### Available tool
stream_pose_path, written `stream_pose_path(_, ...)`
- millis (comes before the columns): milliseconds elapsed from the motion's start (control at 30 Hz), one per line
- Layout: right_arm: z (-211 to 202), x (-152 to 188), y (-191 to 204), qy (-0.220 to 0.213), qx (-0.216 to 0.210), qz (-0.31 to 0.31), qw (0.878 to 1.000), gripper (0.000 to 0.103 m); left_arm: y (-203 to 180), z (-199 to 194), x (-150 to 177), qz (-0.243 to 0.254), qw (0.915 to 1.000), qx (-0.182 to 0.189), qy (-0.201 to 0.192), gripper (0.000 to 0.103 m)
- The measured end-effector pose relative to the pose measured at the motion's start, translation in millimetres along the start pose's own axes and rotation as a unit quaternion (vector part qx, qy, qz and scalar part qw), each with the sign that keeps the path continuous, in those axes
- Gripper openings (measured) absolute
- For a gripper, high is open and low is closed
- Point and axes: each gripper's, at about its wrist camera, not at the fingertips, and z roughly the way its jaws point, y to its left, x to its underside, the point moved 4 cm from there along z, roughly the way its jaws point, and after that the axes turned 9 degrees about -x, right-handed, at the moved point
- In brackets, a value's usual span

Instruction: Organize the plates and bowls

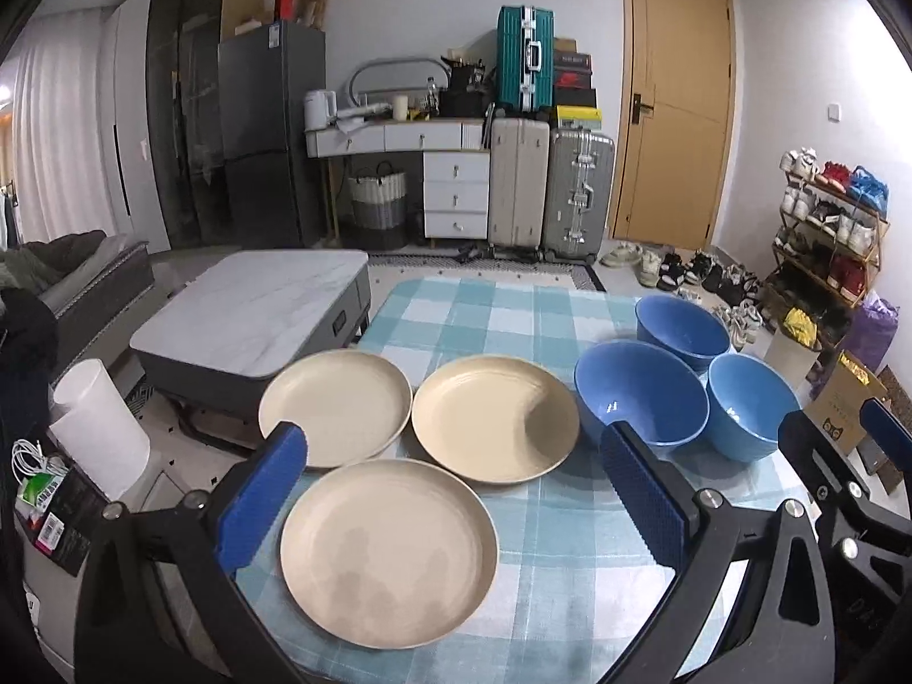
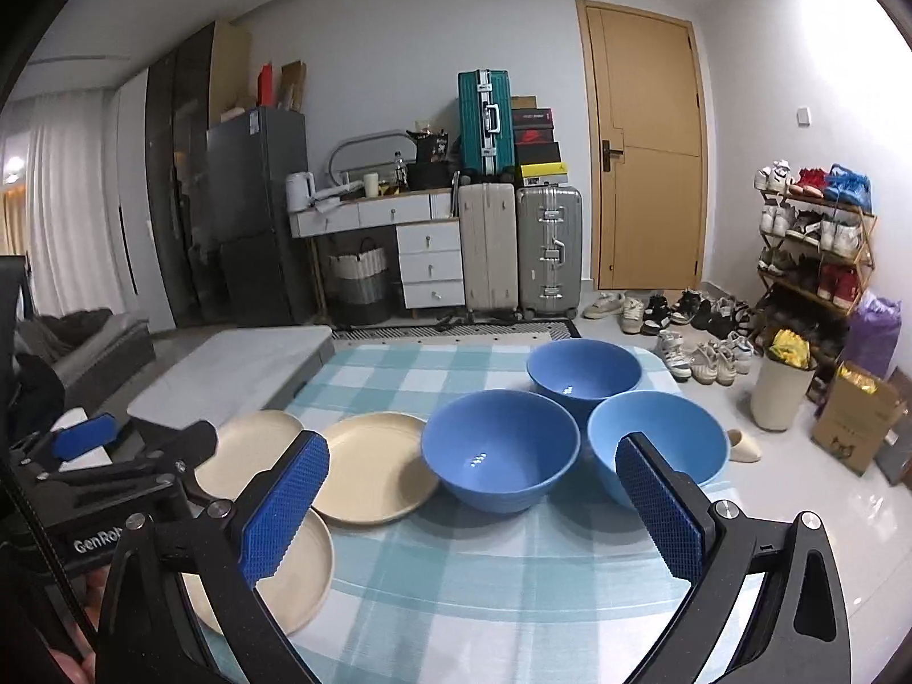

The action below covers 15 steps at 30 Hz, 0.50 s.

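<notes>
Nothing stacked yet: your left gripper (image 1: 453,493) and right gripper (image 2: 476,504) hover agape, empty, above three cream round plates (image 1: 389,553) and three blue bowls (image 2: 500,450), all separate.

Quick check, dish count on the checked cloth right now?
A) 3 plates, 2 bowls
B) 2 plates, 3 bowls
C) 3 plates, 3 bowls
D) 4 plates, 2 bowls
C: the left wrist view shows three cream plates and three blue bowls, all separate, none stacked.
</notes>
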Motion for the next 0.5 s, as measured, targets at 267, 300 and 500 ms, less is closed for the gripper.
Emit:
stream_pose_path(267, 32.4, 2.2, 0.8, 0.035, -0.026, 0.009, 0.999, 0.103, 10.5, 19.4, -8.5, 0.004, 0.9998, -0.002, 0.017, 0.103)
stream_pose_path(300, 38.9, 0.0, 3.4, 0.039, -0.033, 0.014, 0.999, 0.103, 13.0, 22.4, -10.9, 0.007, 0.9999, -0.004, 0.015, 0.103)
stream_pose_path(500, 74.1, -13.3, 29.7, 0.078, -0.09, 0.017, 0.993, 0.103, 44.5, 47.4, -17.2, -0.013, 0.9994, -0.012, 0.031, 0.103)
